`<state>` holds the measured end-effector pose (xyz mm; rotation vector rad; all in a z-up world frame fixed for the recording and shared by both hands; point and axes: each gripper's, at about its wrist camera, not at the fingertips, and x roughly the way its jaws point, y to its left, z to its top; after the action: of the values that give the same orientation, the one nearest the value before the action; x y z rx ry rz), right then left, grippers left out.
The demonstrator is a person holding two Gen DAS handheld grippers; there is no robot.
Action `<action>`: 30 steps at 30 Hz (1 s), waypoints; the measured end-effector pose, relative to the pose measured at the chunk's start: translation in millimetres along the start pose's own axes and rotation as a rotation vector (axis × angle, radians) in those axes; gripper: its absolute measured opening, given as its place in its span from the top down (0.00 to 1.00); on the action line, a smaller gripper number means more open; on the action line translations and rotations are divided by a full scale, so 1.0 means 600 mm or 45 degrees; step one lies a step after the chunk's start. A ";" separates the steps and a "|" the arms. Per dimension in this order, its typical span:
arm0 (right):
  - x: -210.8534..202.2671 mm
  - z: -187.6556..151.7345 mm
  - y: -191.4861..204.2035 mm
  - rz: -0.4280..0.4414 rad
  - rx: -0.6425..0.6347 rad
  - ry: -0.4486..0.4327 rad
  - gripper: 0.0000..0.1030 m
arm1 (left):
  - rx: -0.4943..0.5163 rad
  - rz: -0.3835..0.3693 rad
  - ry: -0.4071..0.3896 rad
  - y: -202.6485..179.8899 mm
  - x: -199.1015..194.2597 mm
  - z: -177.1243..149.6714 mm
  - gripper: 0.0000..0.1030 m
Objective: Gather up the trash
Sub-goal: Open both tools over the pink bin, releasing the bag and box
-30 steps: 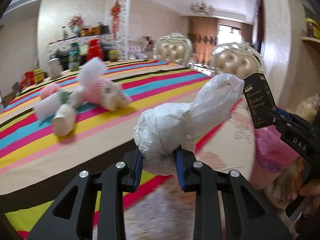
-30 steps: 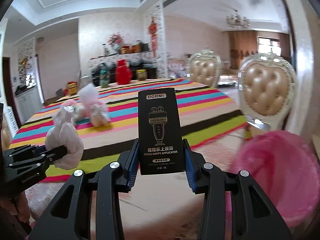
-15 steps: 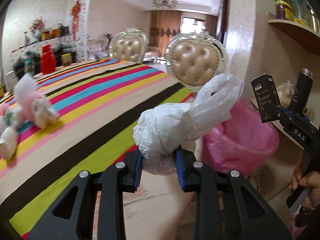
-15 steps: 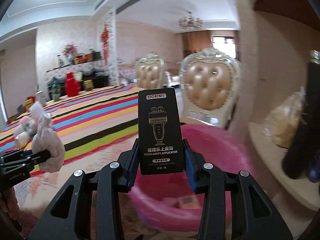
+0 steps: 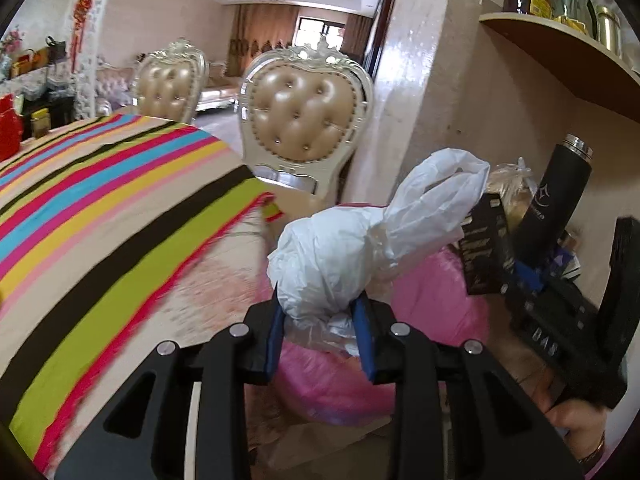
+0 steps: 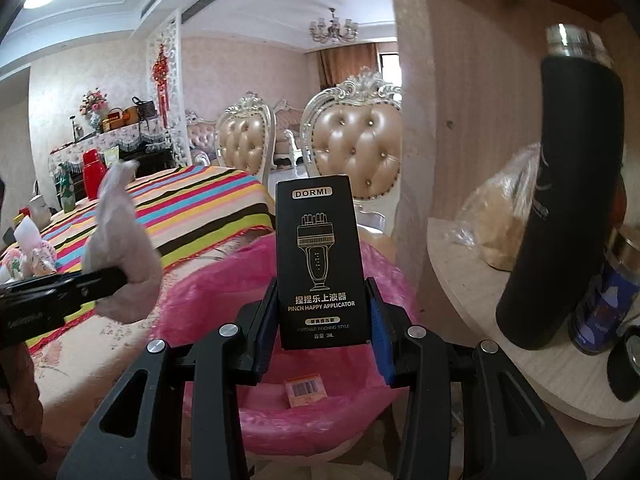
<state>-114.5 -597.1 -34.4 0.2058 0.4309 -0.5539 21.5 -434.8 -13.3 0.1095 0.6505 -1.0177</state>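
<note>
The left gripper point(image 5: 320, 320), its jaws just easing apart, grasps a crumpled white plastic bag point(image 5: 340, 264); the right gripper point(image 6: 320, 320) clamps an upright black box point(image 6: 318, 264). Both hang over the pink-lined bin point(image 6: 224, 300), beside the striped table point(image 5: 100, 208).

White bag point(image 5: 340, 264), between the left gripper point(image 5: 320, 332) pads: thin crinkled plastic film, semi-glossy. Black box point(image 6: 320, 260), in the right gripper point(image 6: 320, 320): matt card, gold print. Pink bin liner point(image 6: 224, 292) below both: shiny wrinkled plastic. Flask point(image 6: 560, 208) right of it: matt black, brushed-metal cap. Tablecloth point(image 5: 100, 208) to the left: striped woven cloth. Chair back point(image 5: 306, 120) ahead: glossy tufted leather.
</note>
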 end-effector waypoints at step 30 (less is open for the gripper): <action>0.009 0.001 0.041 0.077 0.001 -0.023 0.25 | -0.070 0.400 -0.113 0.101 -0.055 -0.017 0.04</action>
<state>-96.5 -579.4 -34.6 0.2135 0.4061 -0.4965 54.9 -373.4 -16.3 0.1136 0.5597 -0.6974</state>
